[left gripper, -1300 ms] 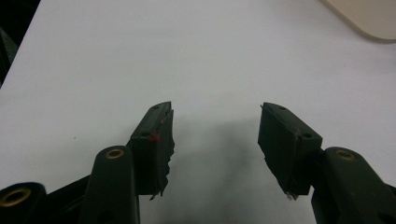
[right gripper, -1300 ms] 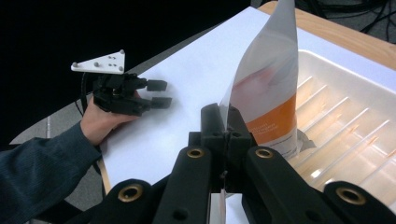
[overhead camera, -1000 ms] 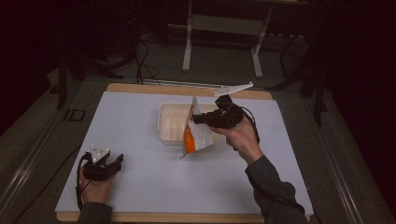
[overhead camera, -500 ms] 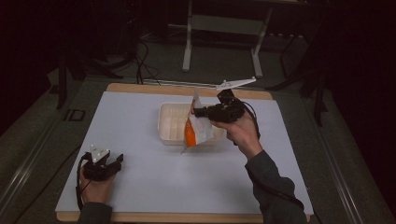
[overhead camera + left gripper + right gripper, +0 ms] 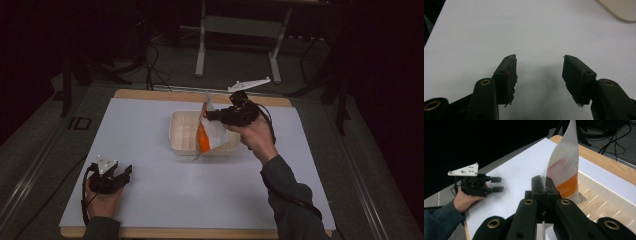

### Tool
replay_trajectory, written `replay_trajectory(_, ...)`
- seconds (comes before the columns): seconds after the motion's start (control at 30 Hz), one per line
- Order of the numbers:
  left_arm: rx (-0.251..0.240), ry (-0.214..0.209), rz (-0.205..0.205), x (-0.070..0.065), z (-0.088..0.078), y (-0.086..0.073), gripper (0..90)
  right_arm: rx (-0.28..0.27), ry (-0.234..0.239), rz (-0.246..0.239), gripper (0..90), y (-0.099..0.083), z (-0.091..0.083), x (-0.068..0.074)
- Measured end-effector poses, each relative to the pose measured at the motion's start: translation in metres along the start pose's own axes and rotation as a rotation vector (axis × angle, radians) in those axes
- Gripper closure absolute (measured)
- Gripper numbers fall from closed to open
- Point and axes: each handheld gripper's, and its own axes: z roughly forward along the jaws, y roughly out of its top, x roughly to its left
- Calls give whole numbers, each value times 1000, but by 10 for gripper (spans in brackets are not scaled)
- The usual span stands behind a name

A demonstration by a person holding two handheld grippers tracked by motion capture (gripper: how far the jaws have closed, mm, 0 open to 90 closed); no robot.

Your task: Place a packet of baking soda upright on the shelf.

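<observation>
right gripper (image 5: 543,185): jaws clamped on orange-and-white pouch (image 5: 207,132) above tray (image 5: 181,131) | left gripper (image 5: 539,72): jaws spread wide, nothing between, resting on table (image 5: 150,125)

Bare white table (image 5: 165,200) lies open between both hands. Cream tray (image 5: 182,134) and upright pouch (image 5: 209,132) block the far centre; left gripper (image 5: 125,172) rests near left.

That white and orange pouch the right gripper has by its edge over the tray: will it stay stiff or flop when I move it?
Probably floppy: the pouch hangs curved from the right gripper, which pinches only one edge. It looks flat and thin, so likely light. Its glossy film may slip, and the free lower corner could catch the tray rim.
</observation>
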Motion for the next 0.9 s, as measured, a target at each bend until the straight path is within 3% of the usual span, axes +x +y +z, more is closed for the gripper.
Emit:
replay_trajectory(0.4,-2,3,1,-1,0,0,449,6,-31,7,900,9,2,-17)
replay_trajectory(0.63,0,1,1,0,0,0,449,17,-76,8,900,18,10,-28)
replay_trajectory(0.9,-3,-5,-1,0,0,0,448,41,-133,-7,900,24,25,-29)
